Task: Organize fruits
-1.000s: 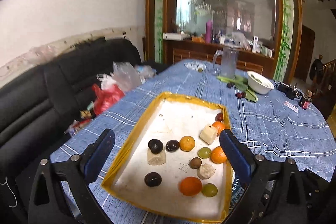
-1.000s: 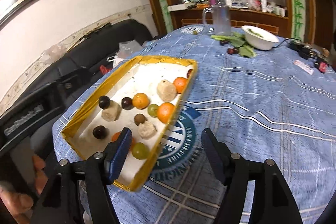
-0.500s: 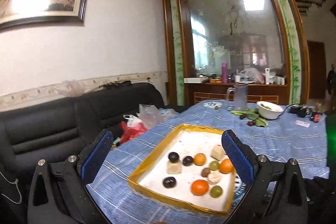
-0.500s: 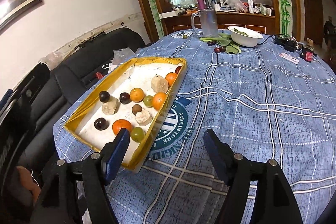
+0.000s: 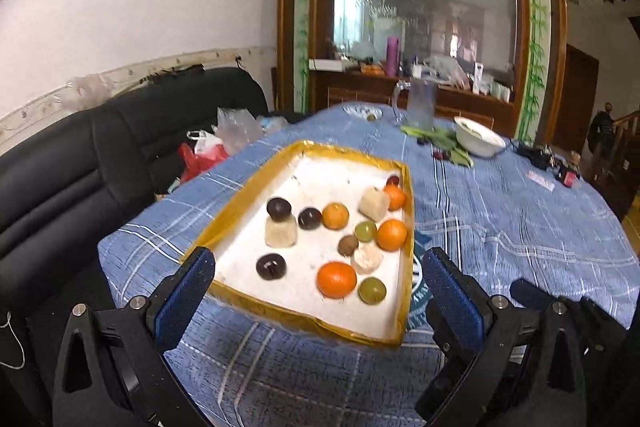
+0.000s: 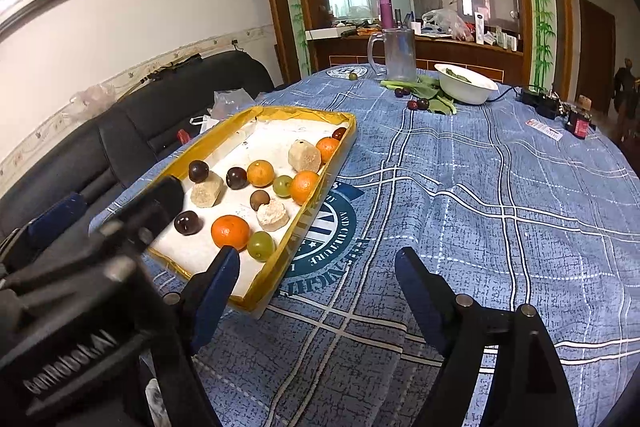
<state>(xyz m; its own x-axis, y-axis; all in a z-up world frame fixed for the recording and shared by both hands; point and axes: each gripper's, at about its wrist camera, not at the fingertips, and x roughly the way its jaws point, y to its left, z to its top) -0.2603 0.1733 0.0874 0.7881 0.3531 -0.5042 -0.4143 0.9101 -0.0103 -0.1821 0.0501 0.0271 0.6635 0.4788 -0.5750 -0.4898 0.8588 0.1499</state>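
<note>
Two-handed, holding a gripper in each hand low over the near end of the table (image 6: 500,187).

Pointing the left gripper (image 5: 318,259) at the tray (image 5: 304,319), with jaws standing wide apart and pinching nothing. Framing the tray's near edge between the blue pads (image 5: 184,295) in its own view; not possible to tell whether touching it. Catching the same gripper from the right camera too, blurred, over the tray's near left corner.

Pointing the right gripper (image 6: 316,259) at the cloth (image 6: 360,307) just right of the tray. Opening its jaws, gripping nothing, with only cloth and its round printed emblem (image 6: 324,239) showing between them. Overlapping the tray's near right corner with one finger in that view.

Finding the fruit lying loose in the tray, toward the table's left side, beside the sofa (image 5: 60,179):
- four oranges (image 5: 335,279), one at the near end, three along the right wall;
- two grapes (image 5: 372,290), the near one just beside the near orange;
- three plums (image 5: 271,266) on the left half, apart from one another;
- one small brown fruit (image 5: 348,245) in the middle, touching a pale chunk;
- three pale chunks (image 5: 281,231), one of them touching a plum behind it;
- one reddish fruit (image 5: 393,181) in the far right corner.

Noting, well beyond the tray at the far end, a jug (image 6: 394,53) standing upright, a bowl (image 6: 466,83), greens (image 6: 432,95) beside the bowl, and a few dark fruits (image 6: 418,103) lying on the cloth by the greens.
</note>
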